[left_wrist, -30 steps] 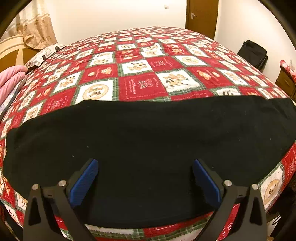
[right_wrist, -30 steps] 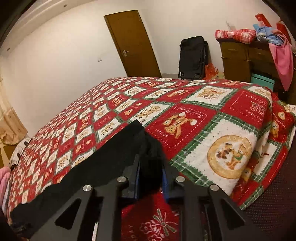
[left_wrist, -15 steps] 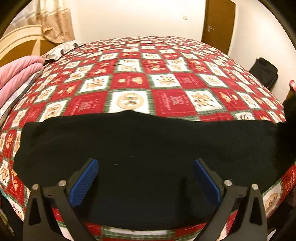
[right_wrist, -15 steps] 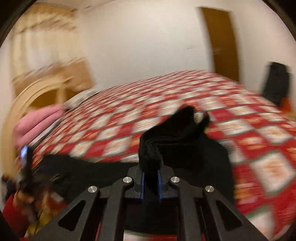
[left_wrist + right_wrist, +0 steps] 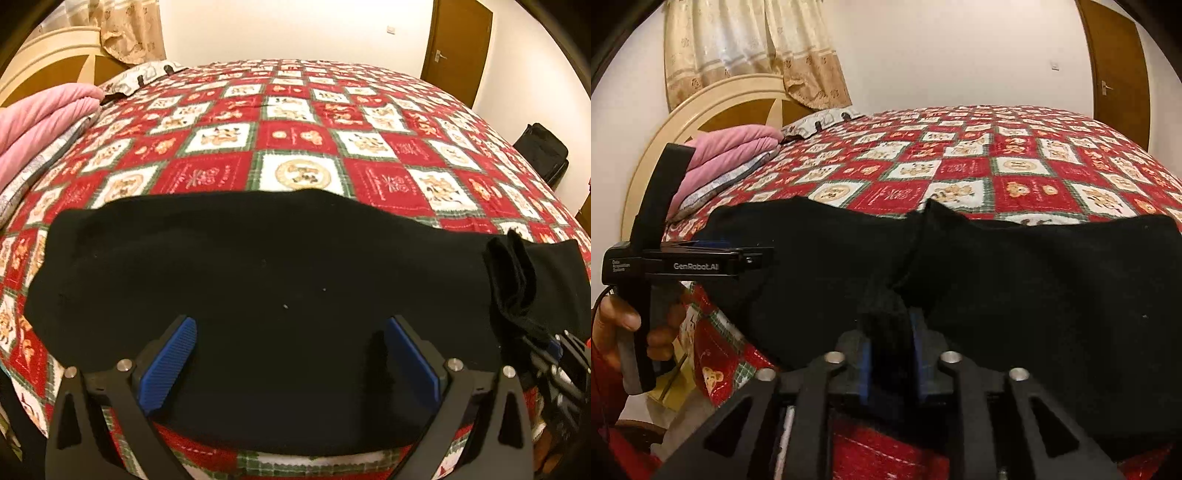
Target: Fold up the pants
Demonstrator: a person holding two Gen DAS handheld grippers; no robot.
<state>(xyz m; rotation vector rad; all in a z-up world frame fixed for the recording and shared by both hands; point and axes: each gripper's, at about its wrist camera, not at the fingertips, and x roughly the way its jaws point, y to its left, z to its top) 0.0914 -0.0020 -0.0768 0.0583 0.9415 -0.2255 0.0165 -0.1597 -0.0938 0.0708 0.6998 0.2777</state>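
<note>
Black pants (image 5: 258,280) lie flat across the near edge of the bed, running left to right. My left gripper (image 5: 291,358) is open and empty, its blue pads (image 5: 168,363) hovering over the middle of the pants. My right gripper (image 5: 890,332) is shut on a bunched end of the pants (image 5: 886,299) and holds it lifted and folded over toward the left. That lifted end shows at the right of the left wrist view (image 5: 517,280). The left gripper's body (image 5: 690,264) shows at the left of the right wrist view, held by a hand.
The bed has a red, white and green patchwork quilt (image 5: 295,140). Folded pink bedding (image 5: 40,122) lies by the headboard (image 5: 713,110). A brown door (image 5: 458,48) and a black bag (image 5: 543,155) stand beyond the bed's far right side.
My right gripper has carried the pants end up and leftward over the rest of the pants, turning toward the headboard. My left gripper stayed open while its view swung left.
</note>
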